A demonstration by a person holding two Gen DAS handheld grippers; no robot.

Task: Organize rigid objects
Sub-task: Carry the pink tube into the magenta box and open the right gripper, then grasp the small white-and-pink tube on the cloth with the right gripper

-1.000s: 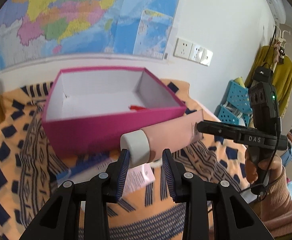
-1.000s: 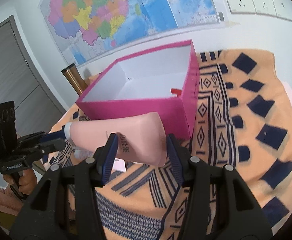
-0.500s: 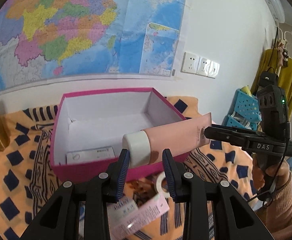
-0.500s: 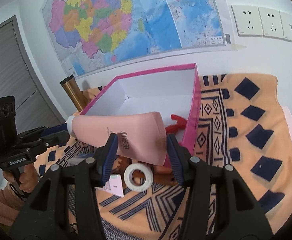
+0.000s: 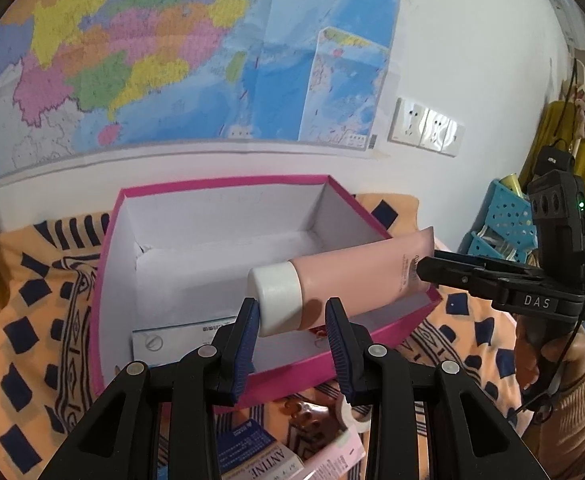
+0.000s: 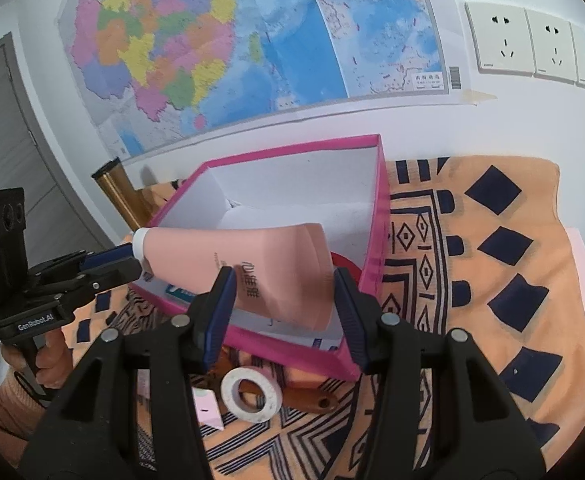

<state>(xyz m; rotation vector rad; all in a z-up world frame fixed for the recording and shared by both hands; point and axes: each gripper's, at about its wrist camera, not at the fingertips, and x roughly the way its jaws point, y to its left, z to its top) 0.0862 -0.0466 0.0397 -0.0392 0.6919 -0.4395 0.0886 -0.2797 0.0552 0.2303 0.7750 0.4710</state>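
Note:
A pink tube (image 5: 356, 276) with a white cap (image 5: 277, 298) hangs level above the open pink box (image 5: 112, 240). My left gripper (image 5: 294, 320) is shut on the cap end. My right gripper (image 6: 284, 292) is shut on the flat crimped end of the tube (image 6: 252, 264). The box (image 6: 382, 216) has white inner walls; a white carton (image 5: 172, 336) and a red item (image 6: 346, 262) lie on its floor. The right gripper also shows in the left wrist view (image 5: 432, 270).
The box sits on an orange cloth with dark blue shapes (image 6: 492, 264). In front of it lie a white tape ring (image 6: 250, 394), a brown wooden piece (image 6: 304, 400), a small pink box (image 6: 208, 408) and a blue-white carton (image 5: 252, 452). A brass cylinder (image 6: 118, 196) stands at the left.
Both grippers have carried the tube up and forward, from in front of the box's near wall to above its open inside. Both grips are unchanged.

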